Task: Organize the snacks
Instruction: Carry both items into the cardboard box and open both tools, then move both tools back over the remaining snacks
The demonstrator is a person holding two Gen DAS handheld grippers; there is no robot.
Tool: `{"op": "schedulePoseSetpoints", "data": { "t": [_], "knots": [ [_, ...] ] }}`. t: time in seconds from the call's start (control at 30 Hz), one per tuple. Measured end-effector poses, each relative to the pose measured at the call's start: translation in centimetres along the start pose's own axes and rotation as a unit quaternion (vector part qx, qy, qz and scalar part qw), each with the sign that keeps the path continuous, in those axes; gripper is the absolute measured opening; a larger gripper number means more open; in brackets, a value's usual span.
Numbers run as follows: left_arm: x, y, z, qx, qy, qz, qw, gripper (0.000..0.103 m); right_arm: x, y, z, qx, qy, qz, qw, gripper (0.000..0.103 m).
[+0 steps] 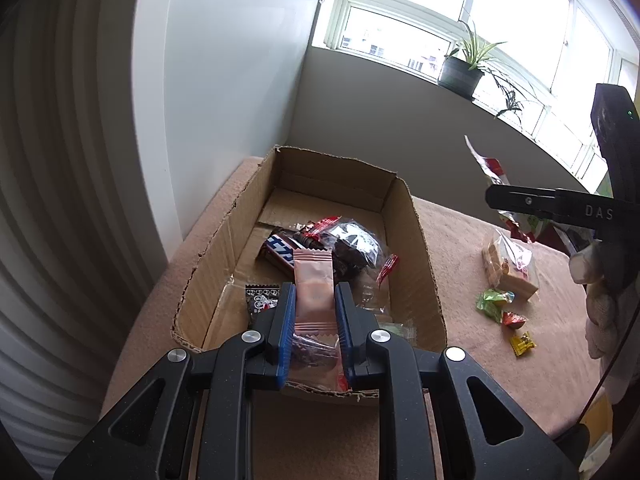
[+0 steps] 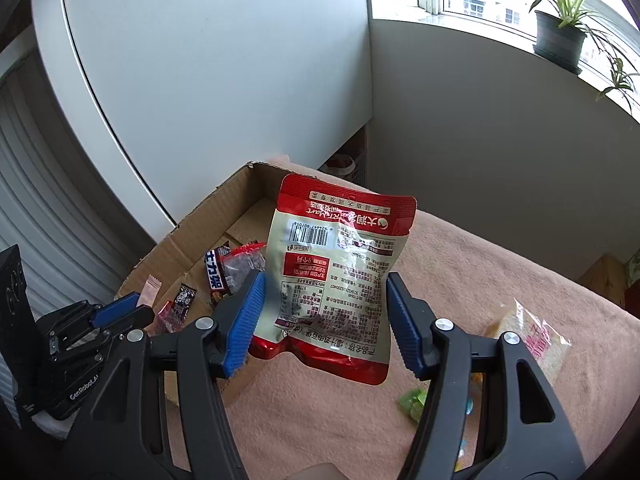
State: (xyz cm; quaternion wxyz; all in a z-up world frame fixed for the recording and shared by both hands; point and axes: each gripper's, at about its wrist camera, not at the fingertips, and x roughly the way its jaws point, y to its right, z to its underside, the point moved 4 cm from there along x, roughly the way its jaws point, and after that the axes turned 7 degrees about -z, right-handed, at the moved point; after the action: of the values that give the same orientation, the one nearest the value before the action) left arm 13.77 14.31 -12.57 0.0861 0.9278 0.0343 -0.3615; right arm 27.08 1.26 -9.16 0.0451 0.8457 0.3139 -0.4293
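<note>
An open cardboard box (image 1: 416,240) sits on the pink-covered table and holds several snacks, among them a dark chocolate bar (image 1: 280,249). My left gripper (image 1: 315,304) is shut on a pink sachet (image 1: 314,280) and holds it over the box's near end. My right gripper (image 2: 326,300) is shut on a red and white snack pouch (image 2: 340,272), held above the table just right of the box (image 2: 192,236). The right gripper also shows in the left wrist view (image 1: 520,200), and the left gripper in the right wrist view (image 2: 120,312).
Loose snacks lie on the table right of the box: a clear cracker pack (image 1: 510,268), a green sweet (image 1: 490,304), a red one (image 1: 514,319) and a yellow one (image 1: 522,343). A white wall stands behind the box. A potted plant (image 1: 462,70) is on the windowsill.
</note>
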Motion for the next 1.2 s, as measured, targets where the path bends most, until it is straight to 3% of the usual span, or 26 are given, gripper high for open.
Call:
{"op": "schedulePoseSetpoints", "data": {
  "t": [0.57,0.77,0.8,0.87,0.97,1.03,1.2],
  "knots": [
    [1.1,-0.6,-0.3,0.003,-0.008,-0.003,1.0000,0.019,5.3,-2.1,-2.1,-0.020,-0.025,-0.012,0.999,0.068],
    [1.0,-0.7,-0.3,0.004,-0.007,-0.001,1.0000,0.020,5.2,-2.4,-2.4,-0.026,-0.018,-0.007,0.999,0.077],
    [1.0,-0.6,-0.3,0.005,-0.007,-0.002,1.0000,0.023,5.0,-2.5,-2.5,-0.027,-0.014,-0.006,1.000,0.079],
    [0.9,-0.6,-0.3,0.006,-0.005,-0.005,1.0000,0.045,4.6,-2.6,-2.6,-0.029,-0.009,-0.005,1.000,0.082],
    [0.6,-0.7,-0.3,0.003,-0.001,-0.006,1.0000,0.061,4.0,-2.6,-2.6,-0.032,-0.003,-0.002,0.999,0.084],
    [0.6,-0.8,-0.4,0.002,0.000,-0.008,1.0000,0.066,3.3,-2.5,-2.5,-0.030,0.000,-0.002,1.000,0.085],
    [0.2,-0.7,-0.4,0.001,0.003,-0.008,1.0000,0.066,1.3,-1.8,-2.0,-0.024,0.009,-0.003,1.000,0.085]
  ]
}}
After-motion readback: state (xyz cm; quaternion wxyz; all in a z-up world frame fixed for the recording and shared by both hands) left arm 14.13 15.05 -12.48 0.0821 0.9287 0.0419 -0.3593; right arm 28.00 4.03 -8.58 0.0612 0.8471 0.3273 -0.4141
